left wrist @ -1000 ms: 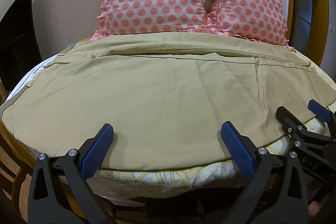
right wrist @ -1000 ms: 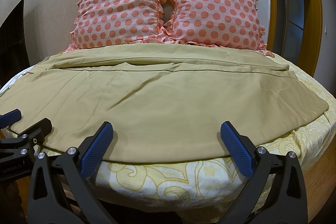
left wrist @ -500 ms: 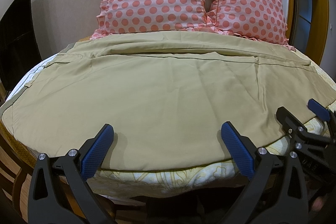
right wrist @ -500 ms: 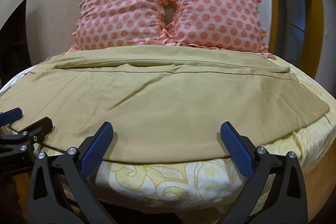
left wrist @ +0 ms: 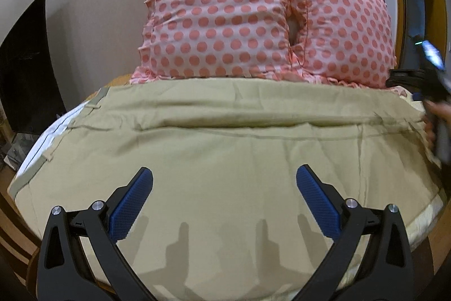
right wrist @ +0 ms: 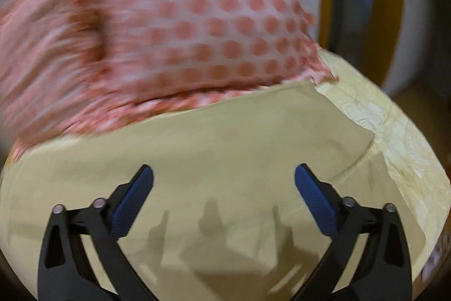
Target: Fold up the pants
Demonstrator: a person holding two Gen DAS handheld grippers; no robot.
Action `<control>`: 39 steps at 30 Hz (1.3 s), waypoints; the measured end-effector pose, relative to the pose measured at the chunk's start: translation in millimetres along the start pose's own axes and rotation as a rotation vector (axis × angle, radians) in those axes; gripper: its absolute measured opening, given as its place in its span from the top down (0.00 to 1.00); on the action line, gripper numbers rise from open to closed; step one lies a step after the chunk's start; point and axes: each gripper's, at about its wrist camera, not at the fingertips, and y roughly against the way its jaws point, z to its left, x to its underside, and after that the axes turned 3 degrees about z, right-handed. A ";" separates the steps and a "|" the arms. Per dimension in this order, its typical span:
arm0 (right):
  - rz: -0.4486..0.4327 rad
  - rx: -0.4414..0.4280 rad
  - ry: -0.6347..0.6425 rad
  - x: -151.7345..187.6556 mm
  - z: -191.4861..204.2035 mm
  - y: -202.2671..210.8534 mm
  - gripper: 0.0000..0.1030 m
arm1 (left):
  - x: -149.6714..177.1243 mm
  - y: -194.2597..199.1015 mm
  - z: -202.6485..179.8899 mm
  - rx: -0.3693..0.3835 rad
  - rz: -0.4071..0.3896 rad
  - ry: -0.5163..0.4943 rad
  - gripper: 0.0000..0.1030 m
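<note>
Both grippers, left (left wrist: 224,199) and right (right wrist: 224,198), jaws spread and empty, had advanced from the bed's near edge over the pants (left wrist: 225,148) toward the pillows (left wrist: 220,16), apparently reaching for a first fold.

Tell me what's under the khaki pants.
Under the pants lies a pale yellow patterned sheet, showing only past the right hem and along the bed's edge. The rest is covered. Behind stand two dotted pillows.

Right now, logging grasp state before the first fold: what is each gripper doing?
Left gripper: open, holding nothing, above the pants.
Right gripper: open, holding nothing, above the pants near the pillows.
</note>
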 end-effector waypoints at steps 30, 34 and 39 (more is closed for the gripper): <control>-0.234 -0.367 -0.391 73.8 -136.6 41.2 0.96 | 0.3 2.4 47.6 -0.022 -0.020 0.094 0.01; -0.135 -0.371 -0.487 129.6 -159.3 46.9 0.96 | -7.2 8.4 56.8 -0.020 -0.037 0.136 0.01; -0.085 -0.426 -0.568 142.7 -170.5 36.1 0.57 | -24.1 7.8 73.7 -0.015 -0.035 0.150 0.01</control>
